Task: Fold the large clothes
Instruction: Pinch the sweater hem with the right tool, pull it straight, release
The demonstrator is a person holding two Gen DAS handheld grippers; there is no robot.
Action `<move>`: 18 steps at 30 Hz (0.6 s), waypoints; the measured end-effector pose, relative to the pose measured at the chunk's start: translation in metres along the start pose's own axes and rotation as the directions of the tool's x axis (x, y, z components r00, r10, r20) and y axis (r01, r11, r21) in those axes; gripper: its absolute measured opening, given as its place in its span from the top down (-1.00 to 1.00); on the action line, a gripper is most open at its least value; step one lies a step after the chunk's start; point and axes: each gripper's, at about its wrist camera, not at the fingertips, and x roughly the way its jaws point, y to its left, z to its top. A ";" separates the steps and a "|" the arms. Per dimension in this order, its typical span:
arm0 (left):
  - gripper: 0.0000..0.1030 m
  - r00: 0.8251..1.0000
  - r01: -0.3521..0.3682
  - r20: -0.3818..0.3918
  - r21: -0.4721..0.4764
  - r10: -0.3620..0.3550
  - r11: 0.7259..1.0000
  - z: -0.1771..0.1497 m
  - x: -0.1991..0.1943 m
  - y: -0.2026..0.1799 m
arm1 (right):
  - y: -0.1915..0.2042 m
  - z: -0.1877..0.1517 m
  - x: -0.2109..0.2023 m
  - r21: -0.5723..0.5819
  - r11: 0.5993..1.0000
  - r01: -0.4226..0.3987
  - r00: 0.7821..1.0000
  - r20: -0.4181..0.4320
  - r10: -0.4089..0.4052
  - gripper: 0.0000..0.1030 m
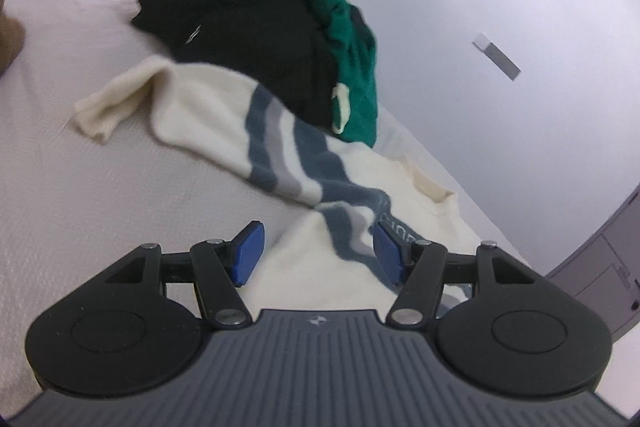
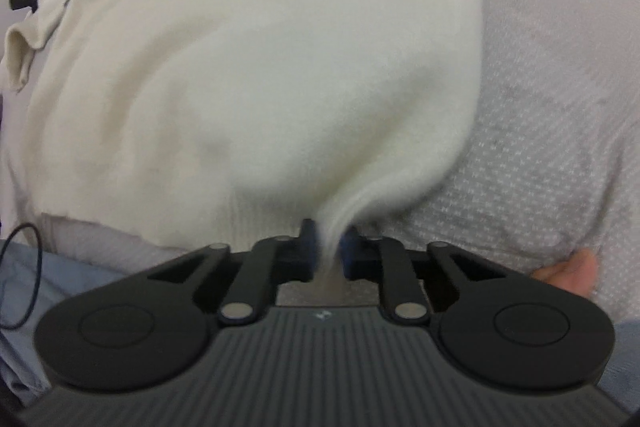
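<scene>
The cream sweater (image 2: 256, 75) hem is being pinched by the right gripper (image 2: 329, 247); the left gripper (image 1: 316, 253) is being held released above it.

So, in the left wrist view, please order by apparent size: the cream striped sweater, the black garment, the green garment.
1. cream striped sweater, though it lies nearest the camera, which enlarges it
2. black garment
3. green garment, partly hidden behind the black one, so its true size is unsure
</scene>
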 end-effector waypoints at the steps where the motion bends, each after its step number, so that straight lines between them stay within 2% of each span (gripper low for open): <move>1: -0.28 1.000 0.007 -0.008 -0.014 -0.007 1.000 0.000 0.000 0.002 | 0.000 -0.001 -0.007 -0.009 1.000 0.000 1.000 0.006 0.000 0.75; 4: -0.28 0.999 0.027 -0.033 -0.009 -0.027 1.000 -0.002 0.002 0.000 | -0.005 -0.006 -0.028 -0.020 1.000 -0.009 1.000 0.029 0.010 0.77; 7: -0.28 0.998 0.048 -0.043 0.046 -0.046 0.998 -0.009 -0.001 -0.013 | -0.009 -0.011 -0.053 -0.036 0.999 0.002 0.998 0.062 0.000 0.80; 10: -0.28 0.999 0.029 -0.024 0.091 -0.026 0.995 -0.017 -0.005 -0.026 | -0.018 -0.013 -0.070 -0.048 0.998 0.029 0.996 0.087 -0.025 0.83; 14: -0.28 0.999 0.037 0.005 0.212 -0.039 0.977 -0.031 -0.015 -0.049 | -0.031 -0.017 -0.071 -0.031 0.997 0.065 0.994 0.095 -0.062 0.83; 18: -0.28 0.996 0.085 -0.042 0.290 -0.076 0.953 -0.051 -0.014 -0.068 | -0.043 -0.020 -0.073 0.014 0.999 0.048 0.992 0.113 -0.050 0.82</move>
